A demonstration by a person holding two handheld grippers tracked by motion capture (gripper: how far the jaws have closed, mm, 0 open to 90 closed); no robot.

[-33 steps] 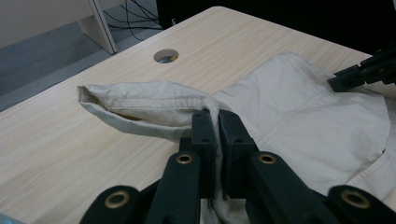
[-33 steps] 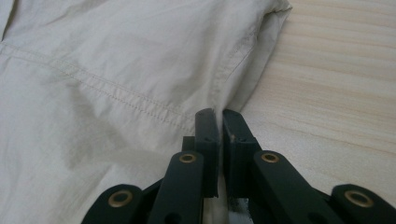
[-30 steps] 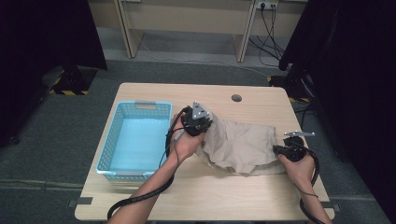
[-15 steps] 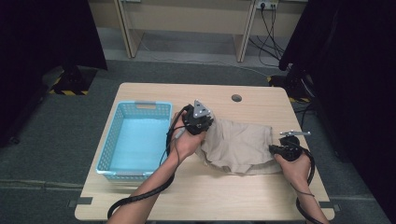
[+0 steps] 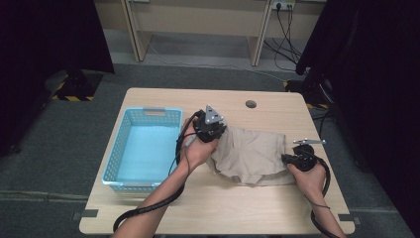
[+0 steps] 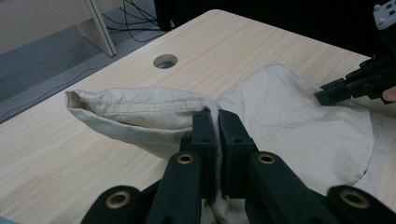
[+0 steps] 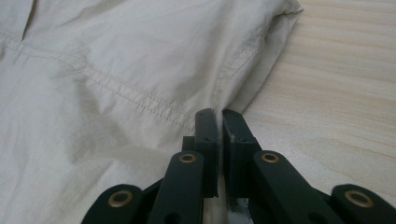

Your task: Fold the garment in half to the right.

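A beige garment (image 5: 252,153) lies crumpled on the wooden table (image 5: 208,213), right of centre. My left gripper (image 5: 216,135) is shut on the garment's left edge, and a folded hem (image 6: 140,105) is pinched and lifted between its jaws. My right gripper (image 5: 286,158) is shut on the garment's right edge, with cloth (image 7: 140,93) caught between its jaws near a seam. In the left gripper view the right gripper (image 6: 327,95) reaches the cloth from the far right.
A light blue plastic basket (image 5: 116,163) stands on the left part of the table. A round cable hole (image 5: 251,104) sits near the table's far edge. Cables trail from both grippers over the front of the table. Desk legs and dark curtains stand behind.
My right gripper has moved left along the table onto the garment's right edge and closed on it. The left gripper has held still on the cloth.
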